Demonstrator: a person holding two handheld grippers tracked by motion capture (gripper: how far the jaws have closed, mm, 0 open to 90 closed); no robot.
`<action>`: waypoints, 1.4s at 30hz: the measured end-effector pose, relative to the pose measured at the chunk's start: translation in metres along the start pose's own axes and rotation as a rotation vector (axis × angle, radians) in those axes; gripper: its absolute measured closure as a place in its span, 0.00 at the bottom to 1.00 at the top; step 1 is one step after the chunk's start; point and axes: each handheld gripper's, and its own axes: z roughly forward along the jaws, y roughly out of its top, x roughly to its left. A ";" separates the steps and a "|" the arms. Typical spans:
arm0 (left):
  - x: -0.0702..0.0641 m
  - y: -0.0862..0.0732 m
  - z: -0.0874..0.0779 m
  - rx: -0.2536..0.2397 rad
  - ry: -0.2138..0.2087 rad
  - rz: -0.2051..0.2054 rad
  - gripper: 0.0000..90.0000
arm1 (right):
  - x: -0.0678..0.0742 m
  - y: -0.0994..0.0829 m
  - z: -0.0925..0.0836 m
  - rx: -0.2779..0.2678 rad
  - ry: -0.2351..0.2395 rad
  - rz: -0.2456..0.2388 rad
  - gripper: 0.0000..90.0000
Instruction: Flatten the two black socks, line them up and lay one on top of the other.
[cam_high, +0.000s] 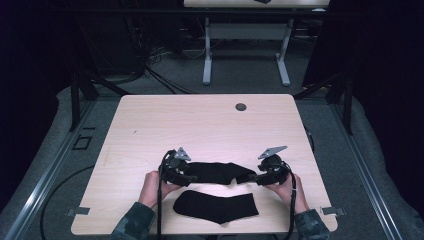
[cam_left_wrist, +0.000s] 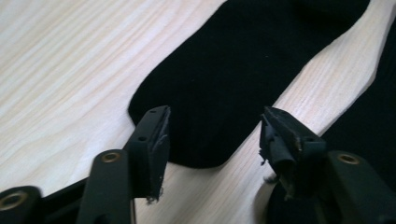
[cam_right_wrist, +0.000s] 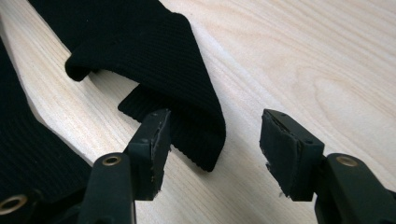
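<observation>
**Between the two tools: one sock let go, its mate waiting**

Between our tools lies the far sock (cam_high: 216, 172), stretched flat on the counter (cam_high: 200, 125). Our left tool (cam_left_wrist: 212, 135) stands half open at the toe end, its pads clear of the cloth; our right tool (cam_right_wrist: 215, 140) stands half open too, just past the folded-over cuff, pressing nothing. No earlier picture helps, so we judge only that the sock lies loose.

To do this step well, we would lift both tools straight off so no pad drags the cloth, and flatten that turned cuff before matching the pair.

Nearer us than both tools lies the second sock (cam_high: 216, 206), close beside the first but apart from it. It could catch a low jaw. Beyond the tools a small round grommet (cam_high: 241, 107) sits well away.
</observation>
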 end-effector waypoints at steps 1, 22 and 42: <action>0.002 -0.002 -0.002 -0.005 0.008 -0.016 0.43 | 0.000 -0.001 0.001 0.000 0.005 0.004 0.47; 0.031 -0.012 0.009 -0.001 0.078 -0.207 0.30 | 0.001 -0.005 0.006 0.007 -0.013 0.051 0.50; 0.018 -0.003 0.016 0.070 0.035 -0.152 0.93 | 0.001 0.002 0.010 0.009 0.000 0.027 0.92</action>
